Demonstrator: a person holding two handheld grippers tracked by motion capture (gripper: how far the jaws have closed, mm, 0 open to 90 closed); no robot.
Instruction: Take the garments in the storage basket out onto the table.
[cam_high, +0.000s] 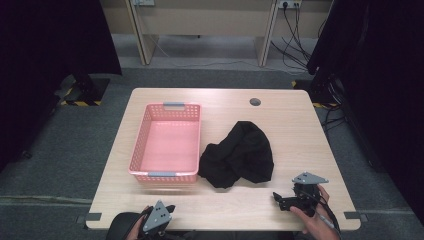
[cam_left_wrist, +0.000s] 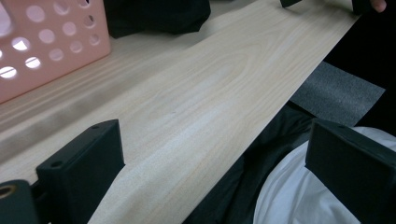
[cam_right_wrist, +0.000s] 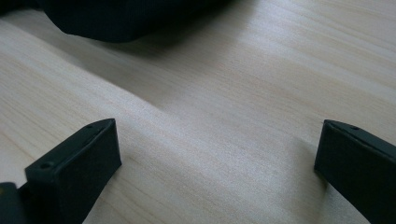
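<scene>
black cloth (cam_high: 238, 155), pink basket (cam_high: 168, 143), no writing

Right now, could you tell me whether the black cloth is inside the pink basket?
No, the black cloth lies on the table beside the pink basket.

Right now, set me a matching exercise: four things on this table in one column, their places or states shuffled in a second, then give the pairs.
Things:
1. pink basket
2. black cloth
3. left gripper
4. right gripper

Places or states:
A. crumpled at mid-table
B. open, at the near right edge
C. empty, left of the cloth
D. open, at the near left edge

Pairs: 1-C, 2-A, 3-D, 4-B.
</scene>
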